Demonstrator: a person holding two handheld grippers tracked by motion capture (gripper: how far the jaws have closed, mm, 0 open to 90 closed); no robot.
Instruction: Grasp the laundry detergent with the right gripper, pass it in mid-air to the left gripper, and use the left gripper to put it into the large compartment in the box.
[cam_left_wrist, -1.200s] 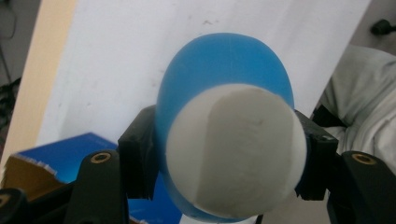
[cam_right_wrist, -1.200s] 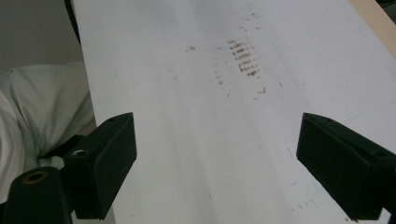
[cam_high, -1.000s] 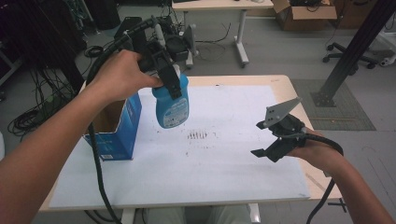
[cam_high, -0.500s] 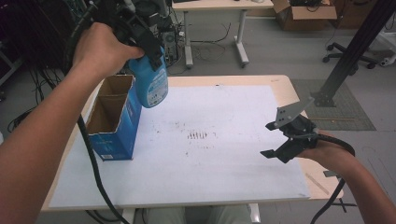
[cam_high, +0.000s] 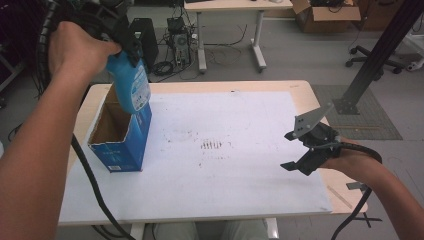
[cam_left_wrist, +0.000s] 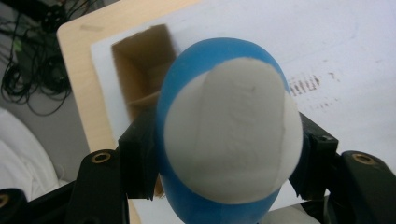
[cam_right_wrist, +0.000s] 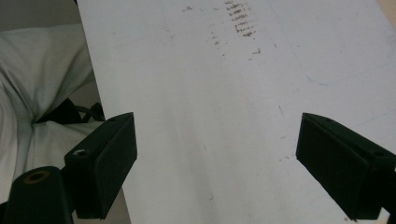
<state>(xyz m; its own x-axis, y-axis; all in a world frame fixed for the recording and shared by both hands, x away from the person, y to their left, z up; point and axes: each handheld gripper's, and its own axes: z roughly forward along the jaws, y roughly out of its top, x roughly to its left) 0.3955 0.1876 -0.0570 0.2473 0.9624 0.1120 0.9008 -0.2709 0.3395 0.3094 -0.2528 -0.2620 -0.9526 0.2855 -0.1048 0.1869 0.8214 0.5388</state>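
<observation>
The left gripper (cam_high: 131, 52) has carried the blue plastic bottle with the white label (cam_high: 131, 85) over to the left and down a little, so the bottle is now hanging right over the open blue cardboard box (cam_high: 119, 135). The black jaws are squeezing the bottle from both sides, up near its top end. In the left gripper view the round white bottom of the bottle (cam_left_wrist: 229, 135) is pointing at the brown inside of the box (cam_left_wrist: 140, 65). The box is standing on the white sheet (cam_high: 240, 120) at the left side of the wooden table (cam_high: 320, 95).

I think the person is putting the bottle into the box. To do it well, the bottle should be kept straight up and in the middle of the hole, going down slowly so it is not bumping the thin walls and tipping the box.

The right gripper (cam_high: 307, 150) is waiting at the right edge of the sheet, holding nothing, with its fingers (cam_right_wrist: 107, 163) spread wide.
</observation>
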